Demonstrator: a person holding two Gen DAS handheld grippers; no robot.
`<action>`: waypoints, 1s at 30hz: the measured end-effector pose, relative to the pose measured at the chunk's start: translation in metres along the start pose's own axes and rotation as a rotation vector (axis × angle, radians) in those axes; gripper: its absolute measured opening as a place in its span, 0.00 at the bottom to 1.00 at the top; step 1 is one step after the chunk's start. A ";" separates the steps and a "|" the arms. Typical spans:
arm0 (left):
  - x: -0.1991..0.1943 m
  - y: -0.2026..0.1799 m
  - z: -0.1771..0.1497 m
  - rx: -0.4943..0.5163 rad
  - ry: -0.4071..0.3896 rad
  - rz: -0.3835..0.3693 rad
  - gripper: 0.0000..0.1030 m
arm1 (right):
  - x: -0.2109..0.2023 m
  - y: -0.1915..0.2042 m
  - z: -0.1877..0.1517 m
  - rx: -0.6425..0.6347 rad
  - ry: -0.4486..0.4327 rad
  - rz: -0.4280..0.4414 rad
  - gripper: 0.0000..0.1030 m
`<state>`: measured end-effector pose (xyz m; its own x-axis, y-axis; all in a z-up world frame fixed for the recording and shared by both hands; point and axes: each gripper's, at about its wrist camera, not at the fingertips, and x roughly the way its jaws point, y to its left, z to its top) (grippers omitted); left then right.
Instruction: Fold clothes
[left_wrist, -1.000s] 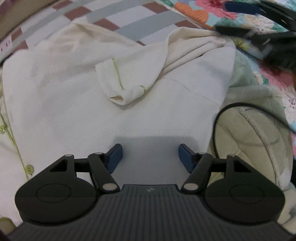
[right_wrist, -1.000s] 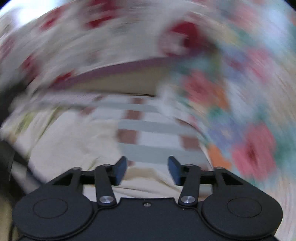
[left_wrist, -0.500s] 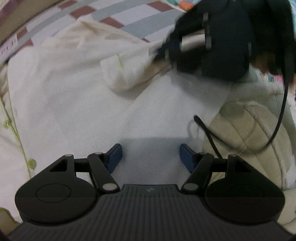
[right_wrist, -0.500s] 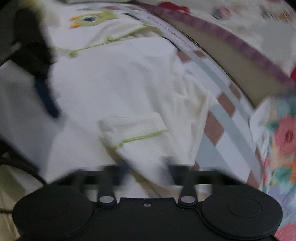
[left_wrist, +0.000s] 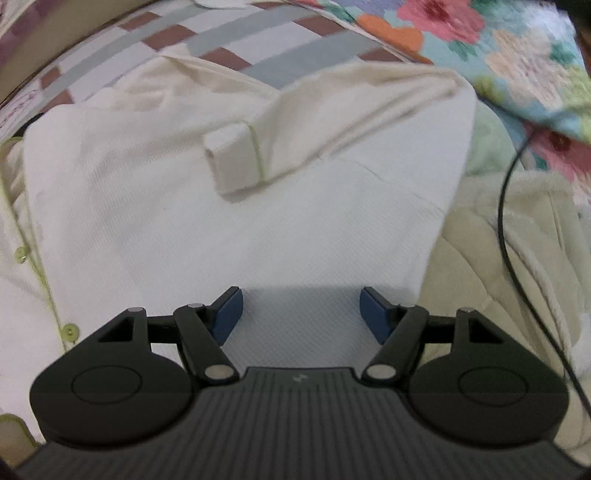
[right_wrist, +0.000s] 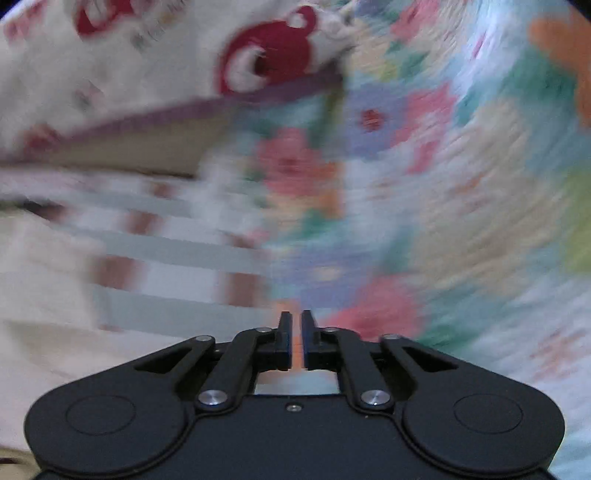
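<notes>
Cream shirt (left_wrist: 155, 206) lies spread flat on the bed just ahead of my left gripper (left_wrist: 301, 314), its sleeve (left_wrist: 295, 140) folded in across the body, cuff pointing left. My left gripper hangs over the near hem, released, jaws wide apart with nothing between them. My right gripper (right_wrist: 296, 325) is off to the right over the floral quilt (right_wrist: 461, 184), jaws nearly together after just reopening a sliver, gripping nothing. That view is blurred.

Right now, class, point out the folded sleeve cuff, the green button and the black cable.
sleeve cuff (left_wrist: 232, 162), left wrist view, on its flat white end.
green button (left_wrist: 70, 331), left wrist view, on its centre.
black cable (left_wrist: 501, 221), left wrist view, on its curved stretch.
</notes>
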<state>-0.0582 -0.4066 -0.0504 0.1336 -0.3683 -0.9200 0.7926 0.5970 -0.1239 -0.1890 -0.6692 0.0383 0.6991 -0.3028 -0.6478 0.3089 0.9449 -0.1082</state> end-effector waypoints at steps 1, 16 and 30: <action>-0.003 0.003 0.000 -0.019 -0.022 0.020 0.66 | 0.003 0.010 -0.005 -0.012 0.007 0.059 0.18; 0.007 0.082 0.053 -0.198 -0.172 -0.031 0.40 | 0.072 0.220 0.003 -0.783 0.129 0.448 0.64; 0.006 0.096 0.031 -0.244 -0.252 -0.049 0.23 | 0.065 0.187 0.009 -0.563 0.110 0.216 0.01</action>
<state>0.0364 -0.3735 -0.0563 0.2654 -0.5469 -0.7940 0.6400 0.7159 -0.2792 -0.0805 -0.5135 -0.0174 0.6278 -0.1108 -0.7705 -0.2415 0.9133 -0.3281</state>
